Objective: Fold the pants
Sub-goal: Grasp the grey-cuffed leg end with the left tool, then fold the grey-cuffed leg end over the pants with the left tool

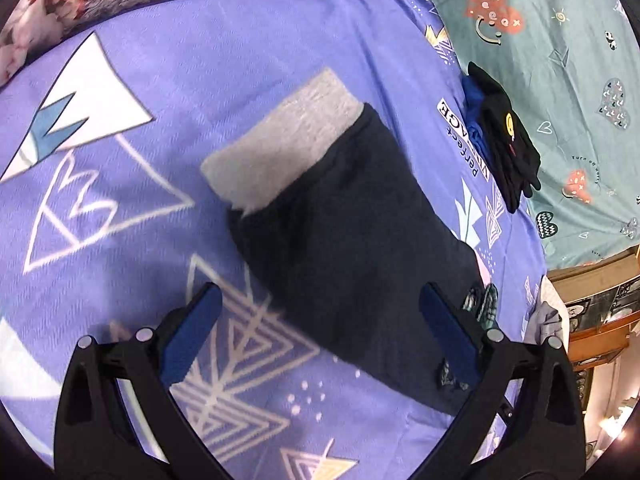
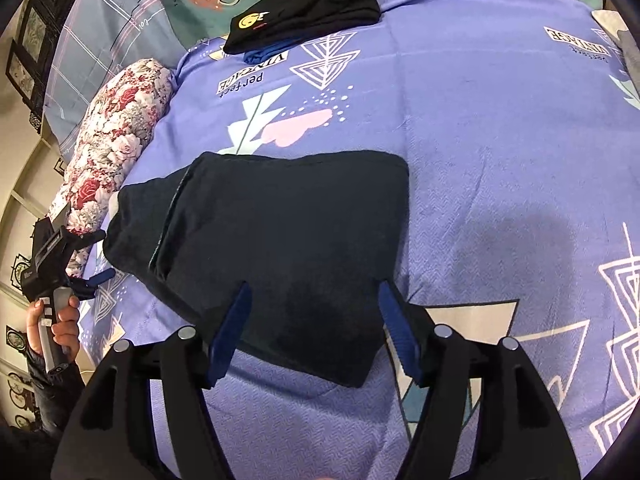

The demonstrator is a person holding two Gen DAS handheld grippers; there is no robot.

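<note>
Folded pants on bedspread, black clothes pile beyond, floral bolster beside, both jaws wide, empty

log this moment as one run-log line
pants: folded on bed | left gripper: open, empty | right gripper: open, over pants

Two fisheye wrist views look steeply down, close over the bed; both share the folded pants from opposite sides.

Both grippers angled down, left gripper fingers spread wide and empty, right gripper fingers apart, gripping nothing; left hand wraps its handle.
</note>
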